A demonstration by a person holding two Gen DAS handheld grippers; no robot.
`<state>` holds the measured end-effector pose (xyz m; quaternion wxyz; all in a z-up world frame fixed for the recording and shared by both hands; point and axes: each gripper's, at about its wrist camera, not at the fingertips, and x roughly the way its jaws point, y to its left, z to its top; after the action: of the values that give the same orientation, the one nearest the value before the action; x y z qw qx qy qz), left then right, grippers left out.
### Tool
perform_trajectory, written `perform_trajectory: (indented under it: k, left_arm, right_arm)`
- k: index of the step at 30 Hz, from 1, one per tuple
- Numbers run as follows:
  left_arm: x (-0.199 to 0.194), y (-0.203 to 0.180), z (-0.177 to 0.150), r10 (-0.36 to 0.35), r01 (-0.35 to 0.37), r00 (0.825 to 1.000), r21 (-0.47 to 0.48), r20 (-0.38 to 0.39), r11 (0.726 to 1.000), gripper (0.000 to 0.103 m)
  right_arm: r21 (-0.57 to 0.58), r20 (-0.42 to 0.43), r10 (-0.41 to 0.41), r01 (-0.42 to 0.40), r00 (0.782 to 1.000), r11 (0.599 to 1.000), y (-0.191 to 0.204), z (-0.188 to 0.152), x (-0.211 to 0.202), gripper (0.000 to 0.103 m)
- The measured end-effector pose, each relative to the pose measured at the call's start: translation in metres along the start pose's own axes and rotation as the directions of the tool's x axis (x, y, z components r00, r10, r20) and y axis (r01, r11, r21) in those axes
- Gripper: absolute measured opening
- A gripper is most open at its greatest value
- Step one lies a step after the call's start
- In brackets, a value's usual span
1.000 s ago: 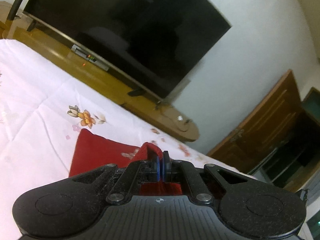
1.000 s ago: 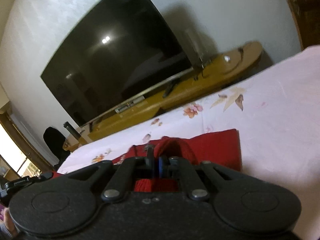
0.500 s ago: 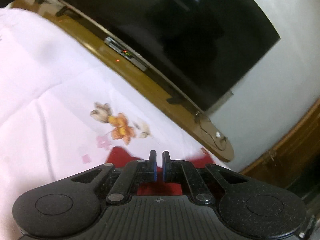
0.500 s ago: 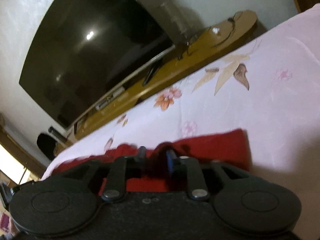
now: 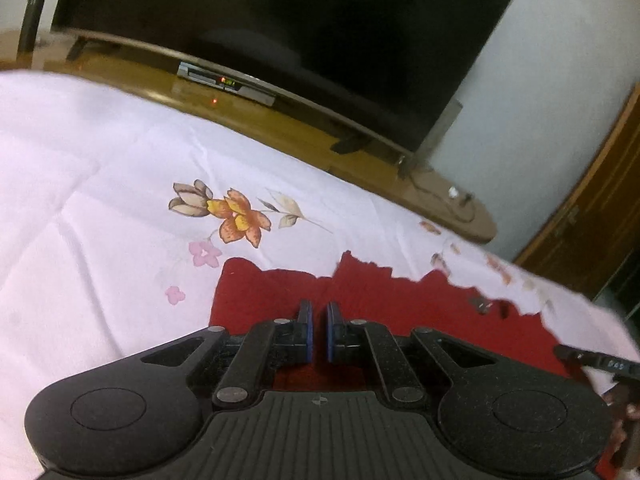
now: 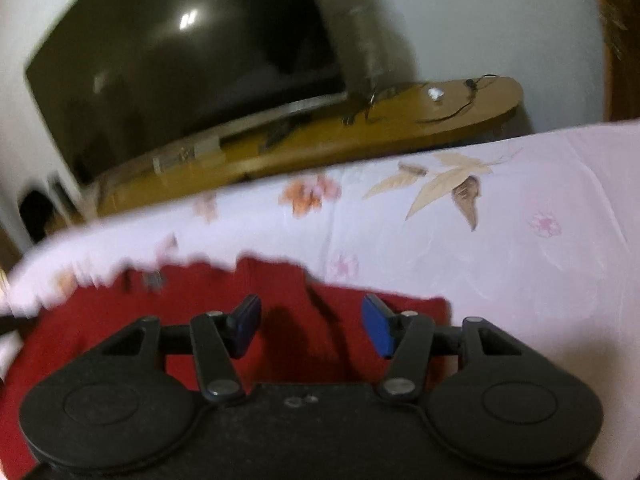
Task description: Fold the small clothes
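Note:
A red garment (image 5: 400, 300) lies spread flat on the pink flowered bed sheet (image 5: 100, 200). My left gripper (image 5: 318, 312) hovers low over the garment's near left part, its blue pads almost together with only a thin slit; no cloth rises between them. In the right wrist view the same red garment (image 6: 120, 320) lies under my right gripper (image 6: 312, 320). Its jaws are opening and stand wide apart, with the cloth flat below and nothing pressed between the pads. A black piece of the other gripper (image 5: 596, 360) shows at the right edge of the left wrist view.
Beyond the bed's far edge stands a long wooden TV bench (image 5: 280, 128) with a large dark television (image 5: 280, 20) and a set-top box (image 5: 224, 82). A wooden door (image 5: 592, 220) is at the right. Bare sheet (image 6: 500, 240) lies right of the garment.
Both grippers carried lifted folds of the red cloth forward and down. The right jaws then spread and let the cloth drop flat; the left no longer shows cloth raised between its pads.

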<state>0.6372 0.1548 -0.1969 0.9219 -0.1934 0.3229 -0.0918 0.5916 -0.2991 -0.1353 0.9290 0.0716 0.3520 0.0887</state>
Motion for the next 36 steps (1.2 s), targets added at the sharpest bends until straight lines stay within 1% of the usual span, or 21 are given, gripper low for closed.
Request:
perform_trajectory:
  k: [1, 3, 4, 5, 6, 7, 9, 17, 21, 23, 24, 25, 26, 28, 30, 31, 32, 34, 36]
  left_arm:
    - [0.0, -0.004, -0.001, 0.018, -0.018, 1.0, 0.024, -0.001, 1.0, 0.004]
    - [-0.001, -0.012, -0.002, 0.051, -0.051, 0.999, 0.071, 0.001, 0.996, 0.004]
    - [-0.002, -0.015, -0.002, 0.066, -0.066, 0.998, 0.091, 0.005, 0.994, 0.004]
    - [-0.002, -0.019, -0.003, 0.083, -0.083, 0.997, 0.113, 0.01, 0.99, 0.004]
    - [-0.003, -0.023, -0.003, 0.095, -0.096, 0.995, 0.131, 0.015, 0.987, 0.004]
    - [-0.004, -0.025, -0.003, 0.105, -0.107, 0.994, 0.146, 0.021, 0.983, 0.003]
    - [-0.007, -0.027, -0.003, 0.112, -0.115, 0.993, 0.159, 0.026, 0.981, 0.002]
    - [-0.013, -0.026, -0.003, 0.106, -0.111, 0.994, 0.16, 0.041, 0.981, 0.002]
    - [-0.03, -0.025, 0.0, 0.087, -0.103, 0.99, 0.147, 0.114, 0.984, 0.002]
    - [-0.036, -0.024, 0.0, 0.1, -0.118, 0.986, 0.139, 0.132, 0.983, 0.002]
    - [-0.033, -0.023, 0.0, 0.13, -0.146, 0.985, 0.14, 0.116, 0.979, 0.001]
    - [-0.029, -0.021, -0.002, 0.176, -0.188, 0.98, 0.14, 0.095, 0.972, 0.0]
    - [-0.023, -0.016, -0.004, 0.215, -0.222, 0.975, 0.127, 0.063, 0.967, 0.0]
    - [-0.02, -0.007, -0.004, 0.211, -0.214, 0.976, 0.08, 0.045, 0.974, 0.0]
    - [-0.018, -0.011, -0.003, 0.221, -0.224, 0.975, 0.117, 0.039, 0.968, 0.0]
    - [-0.017, -0.013, -0.004, 0.225, -0.229, 0.973, 0.132, 0.041, 0.964, 0.0]
    - [-0.018, -0.013, -0.005, 0.224, -0.228, 0.974, 0.136, 0.042, 0.964, 0.0]
    - [-0.021, -0.008, -0.004, 0.21, -0.214, 0.977, 0.105, 0.044, 0.971, 0.0]
    - [-0.033, -0.007, -0.003, 0.189, -0.193, 0.98, 0.061, 0.067, 0.979, 0.0]
  right_arm:
    - [-0.041, -0.006, -0.015, 0.015, 1.0, 0.999, 0.006, -0.002, 0.003, 0.052]
    - [-0.109, -0.023, -0.012, 0.01, 1.0, 0.994, 0.016, -0.004, 0.006, 0.031]
    - [-0.144, -0.032, -0.012, 0.007, 0.999, 0.99, 0.021, -0.004, 0.007, 0.029]
    - [-0.192, -0.029, -0.029, 0.023, 0.999, 0.981, 0.028, -0.005, 0.008, 0.021]
    - [-0.229, -0.022, -0.042, 0.036, 0.999, 0.973, 0.033, -0.006, 0.009, 0.016]
    - [-0.242, -0.013, -0.054, 0.049, 0.998, 0.969, 0.036, -0.006, 0.008, 0.015]
    - [-0.234, 0.001, -0.063, 0.061, 0.998, 0.97, 0.035, -0.006, 0.007, 0.01]
    - [-0.179, 0.04, -0.048, 0.055, 0.998, 0.982, 0.026, -0.006, -0.001, 0.009]
    - [-0.155, 0.081, -0.041, 0.053, 0.996, 0.987, 0.025, -0.005, -0.011, 0.009]
    - [-0.153, 0.108, -0.038, 0.054, 0.993, 0.987, 0.026, -0.003, -0.02, 0.008]
    - [-0.156, 0.12, -0.037, 0.056, 0.992, 0.986, 0.027, -0.003, -0.023, 0.008]
    - [-0.164, 0.122, -0.057, 0.077, 0.991, 0.983, 0.028, -0.003, -0.023, 0.008]
    - [-0.174, 0.101, -0.101, 0.117, 0.99, 0.978, 0.028, -0.004, -0.018, 0.008]
    - [-0.151, 0.021, -0.174, 0.175, 0.985, 0.973, 0.02, -0.008, -0.001, 0.008]
    - [-0.121, 0.02, -0.174, 0.175, 0.984, 0.977, 0.016, -0.011, 0.003, 0.009]
    - [-0.126, 0.018, -0.179, 0.18, 0.984, 0.975, 0.018, -0.01, 0.003, 0.009]
    - [-0.135, 0.019, -0.183, 0.183, 0.983, 0.974, 0.02, -0.01, 0.004, 0.01]
    - [-0.135, 0.021, -0.174, 0.176, 0.984, 0.975, 0.019, -0.009, 0.004, 0.013]
    - [-0.103, 0.052, -0.168, 0.173, 0.984, 0.979, 0.014, -0.008, -0.005, 0.031]
